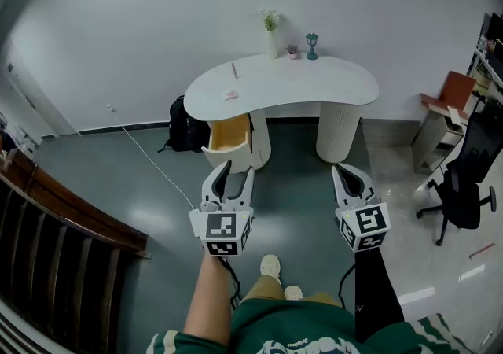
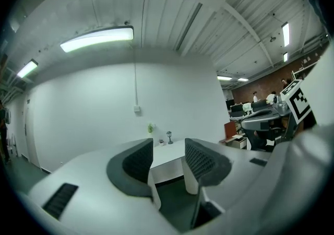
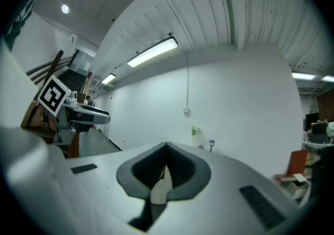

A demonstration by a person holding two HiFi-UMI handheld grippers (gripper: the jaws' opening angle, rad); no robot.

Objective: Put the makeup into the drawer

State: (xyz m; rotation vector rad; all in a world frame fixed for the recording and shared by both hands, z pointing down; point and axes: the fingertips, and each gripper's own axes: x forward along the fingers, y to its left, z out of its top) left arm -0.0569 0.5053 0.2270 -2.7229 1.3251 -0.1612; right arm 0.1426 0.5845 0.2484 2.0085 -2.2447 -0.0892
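Note:
Across the room stands a white kidney-shaped table (image 1: pixel 314 89), with its drawer (image 1: pixel 228 137) pulled open below the left end. On its top lie a thin makeup stick (image 1: pixel 233 70) and a small pale makeup item (image 1: pixel 230 95). My left gripper (image 1: pixel 238 169) is held level well short of the table, open and empty; in the left gripper view the left gripper (image 2: pixel 168 163) frames the table (image 2: pixel 168 154) between its jaws. My right gripper (image 1: pixel 346 169) is shut with nothing in it, and the right gripper view shows the right gripper (image 3: pixel 167 149) with its pads together.
A vase of flowers (image 1: pixel 270 31), a tiny pot (image 1: pixel 292 52) and a small lamp figure (image 1: pixel 312 46) stand at the table's back edge. A black backpack (image 1: pixel 186 124) and a white cable (image 1: pixel 149 160) lie left of it. A wooden railing (image 1: pixel 55 226) is left, an office chair (image 1: pixel 468 179) right.

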